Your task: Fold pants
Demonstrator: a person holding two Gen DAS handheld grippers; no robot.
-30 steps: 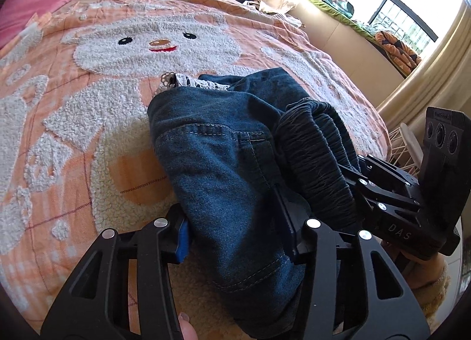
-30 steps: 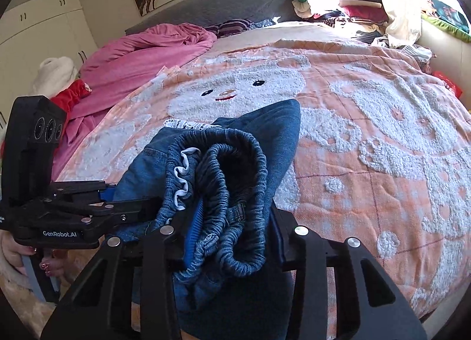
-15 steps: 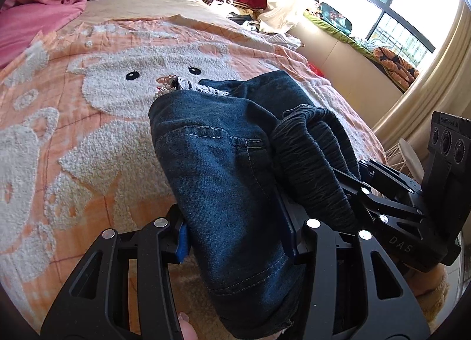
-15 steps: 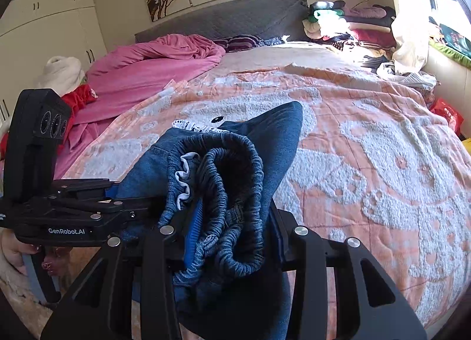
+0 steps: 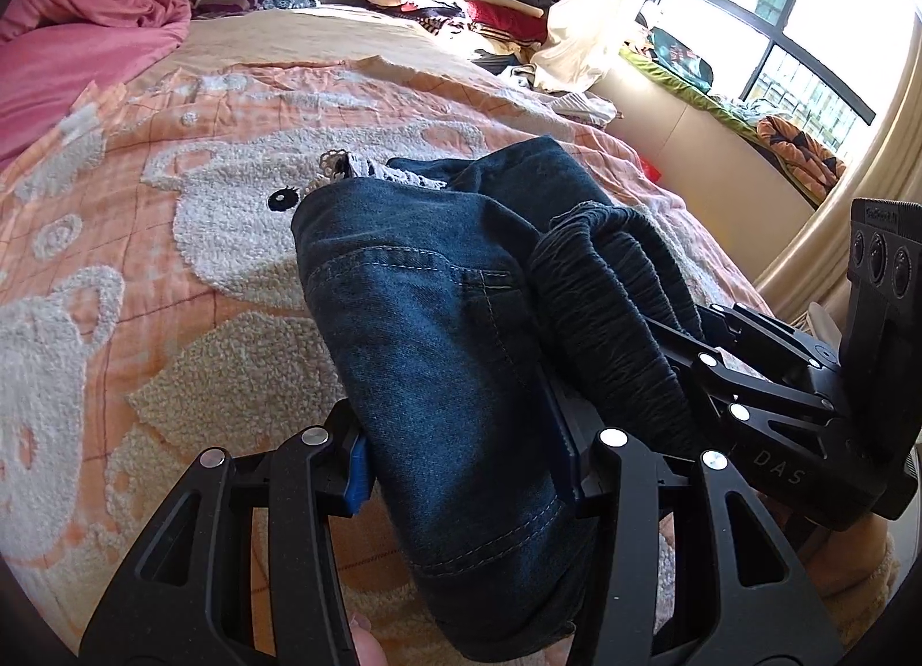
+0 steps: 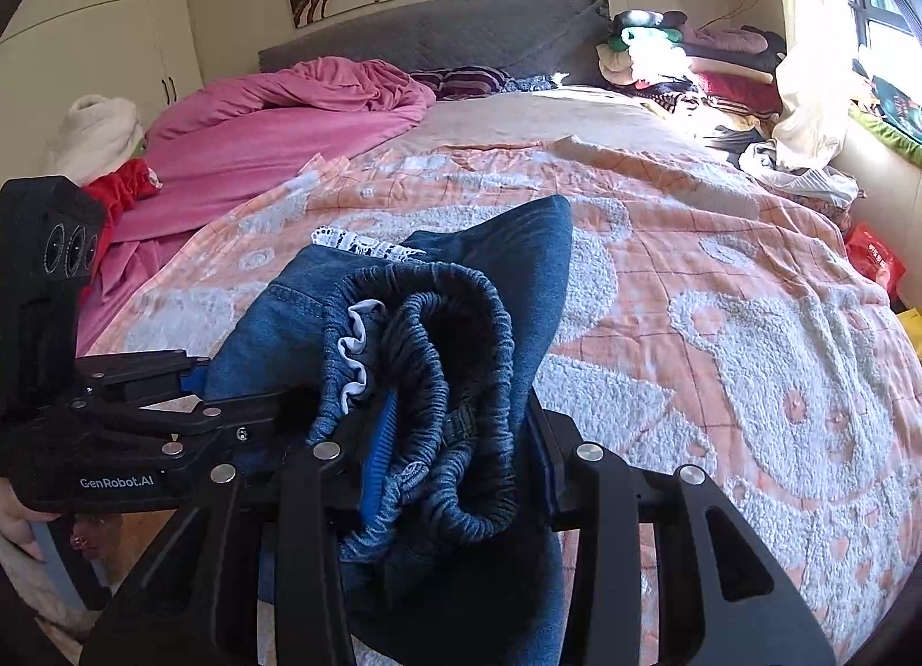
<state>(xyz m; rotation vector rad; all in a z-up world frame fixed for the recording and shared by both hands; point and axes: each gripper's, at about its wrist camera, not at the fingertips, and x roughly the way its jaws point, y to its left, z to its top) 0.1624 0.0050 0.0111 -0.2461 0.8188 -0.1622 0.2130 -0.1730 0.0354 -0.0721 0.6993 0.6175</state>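
Observation:
A folded bundle of dark blue denim pants (image 5: 438, 320) with an elastic waistband (image 6: 438, 378) and white lace trim (image 6: 363, 245) is held up above the bed. My left gripper (image 5: 461, 464) is shut on the denim side of the bundle. My right gripper (image 6: 461, 447) is shut on the bunched waistband end. The two grippers sit side by side: the right one shows in the left wrist view (image 5: 766, 378), the left one in the right wrist view (image 6: 144, 412). The lower part of the bundle hangs below the fingers.
The bed is covered by an orange blanket with white fleece bears (image 6: 720, 320). A pink duvet (image 6: 276, 124) lies at the far left. Stacked clothes (image 6: 691, 61) sit by the headboard. A window and sill (image 5: 778, 61) are on the right.
Both grippers have lifted the pants bundle up off the blanket and tilted upward; more of the room and headboard shows. The grips have not changed.

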